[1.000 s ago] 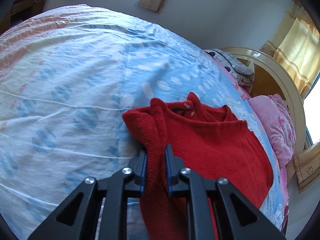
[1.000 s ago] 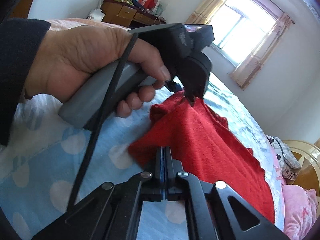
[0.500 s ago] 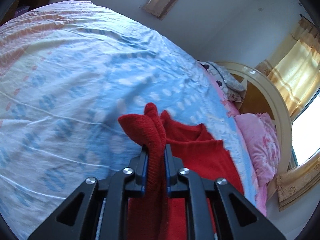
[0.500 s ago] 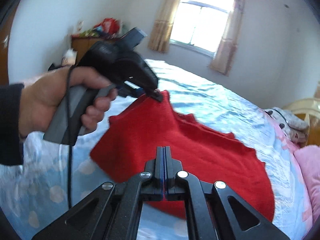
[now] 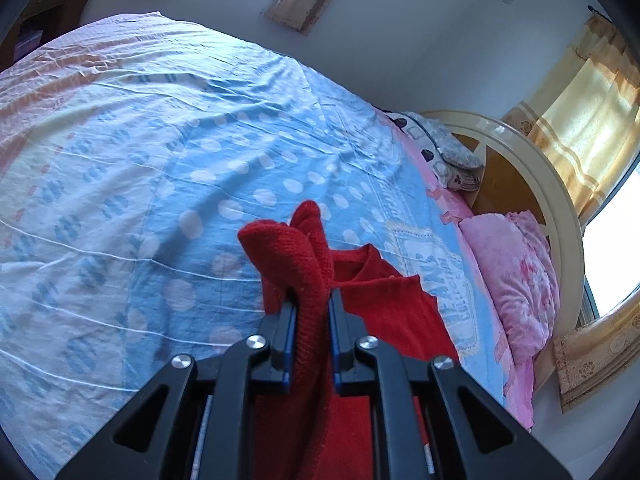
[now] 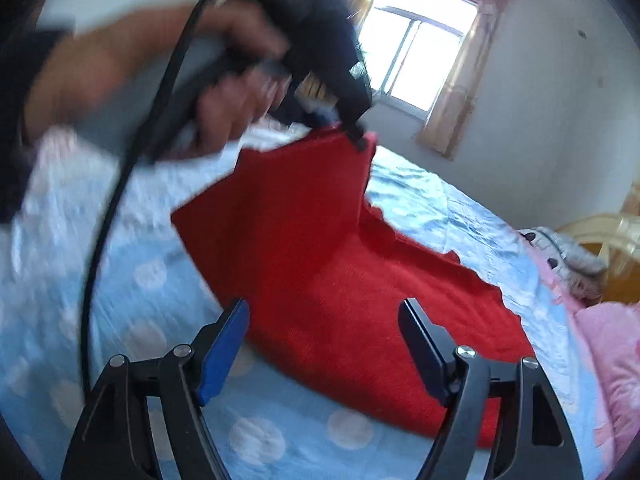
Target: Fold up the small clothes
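- Left tool: clamped on a bunched fold of the red sweater, knit squeezed between both pads and sticking up past the tips.
- Right-wrist view: left tool lifts one sweater corner off the bed; the rest lies flat on the blue dotted sheet. The hand and cable are motion-blurred.
- Right tool: spread wide, holding nothing, sitting near the sweater's closer edge; touching or not, cannot tell.
- Raised flap and left tool block the view of the sheet behind them.
- Around: pink pillow just beside the sweater's far side, grey patterned pillow further up, cream curved headboard behind both.
- Window with curtains on the far wall, yellow curtain by the headboard.
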